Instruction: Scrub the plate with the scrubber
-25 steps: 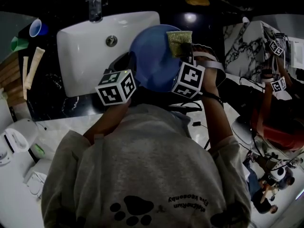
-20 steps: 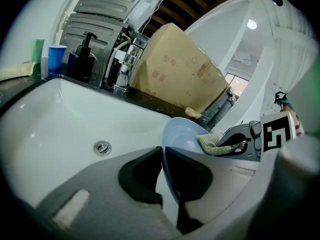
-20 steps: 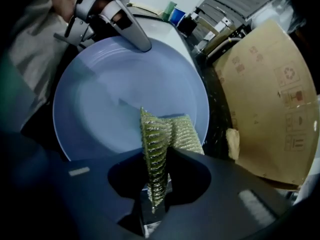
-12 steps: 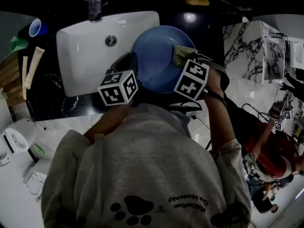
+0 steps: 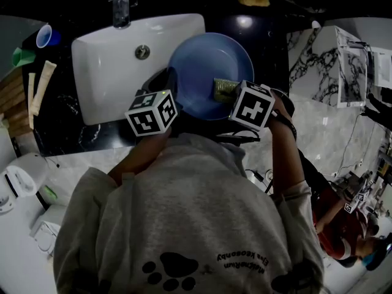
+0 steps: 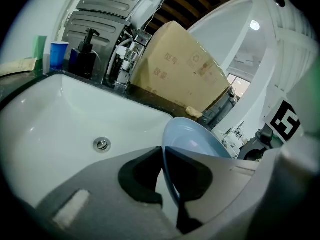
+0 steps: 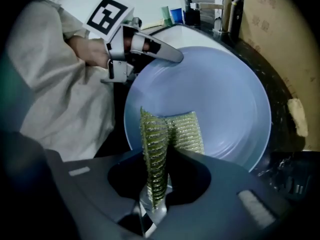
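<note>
plate [image 5: 202,60]: rim is pinched in the left gripper [image 6: 163,156].
scrubber [image 7: 182,131]: is clamped in the right gripper [image 7: 159,159] and laid against the plate.
progress: scrubbing is judged under way; what remains cannot be told.

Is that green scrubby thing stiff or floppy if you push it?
Probably floppy: the scrubber is folded where the right hand-held gripper pinches it. It likely weighs little, as it is held by one edge. Its ribbed mesh should grip the plate, not slide.
</note>
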A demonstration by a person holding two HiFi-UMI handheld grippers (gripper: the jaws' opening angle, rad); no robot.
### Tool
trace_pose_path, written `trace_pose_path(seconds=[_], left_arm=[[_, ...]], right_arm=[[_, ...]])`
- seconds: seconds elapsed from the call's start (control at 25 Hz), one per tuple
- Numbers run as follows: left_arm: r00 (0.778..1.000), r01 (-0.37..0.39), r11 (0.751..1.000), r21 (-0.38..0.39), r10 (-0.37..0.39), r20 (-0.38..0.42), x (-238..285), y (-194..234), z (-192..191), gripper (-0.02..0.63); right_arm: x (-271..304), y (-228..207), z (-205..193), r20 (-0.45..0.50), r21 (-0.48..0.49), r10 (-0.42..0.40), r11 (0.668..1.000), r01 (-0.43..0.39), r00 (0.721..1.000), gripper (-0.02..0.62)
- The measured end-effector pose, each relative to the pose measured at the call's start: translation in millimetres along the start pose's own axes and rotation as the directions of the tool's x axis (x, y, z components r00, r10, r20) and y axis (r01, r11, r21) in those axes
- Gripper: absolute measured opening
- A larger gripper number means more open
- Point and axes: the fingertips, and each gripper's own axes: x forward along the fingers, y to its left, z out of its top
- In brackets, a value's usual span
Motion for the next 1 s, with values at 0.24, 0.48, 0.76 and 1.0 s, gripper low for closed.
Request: trace_pose_path(seconds=[0.24,0.48,0.76,1.0], left_arm=[[1.0,0.012,1.0,0.016,-0.012,-0.008,1,-6,-3,0.017],[1.0,0.018,1.0,0.02,-0.017,-0.01,3,-8,-3,0.017],[1.0,0.023,1.0,0.018,-0.023,-0.009,3,-8,-3,0.017],[0.999,0.04,0.999,-0.005,-0.04,-0.014,1,-6,-4,0.017]], right_arm=[[-2,26,-1,0.051,-0.01,0.172,0.985,-0.172,0.984,0.074],[-6,49,4,0.107,-0.05,0.294,0.956,-0.29,0.95,0.074],[-15,78,17,0.148,-0.147,0.426,0.902,-0.406,0.892,0.073],[-31,87,36,0.26,-0.242,0.484,0.87,-0.429,0.836,0.072]])
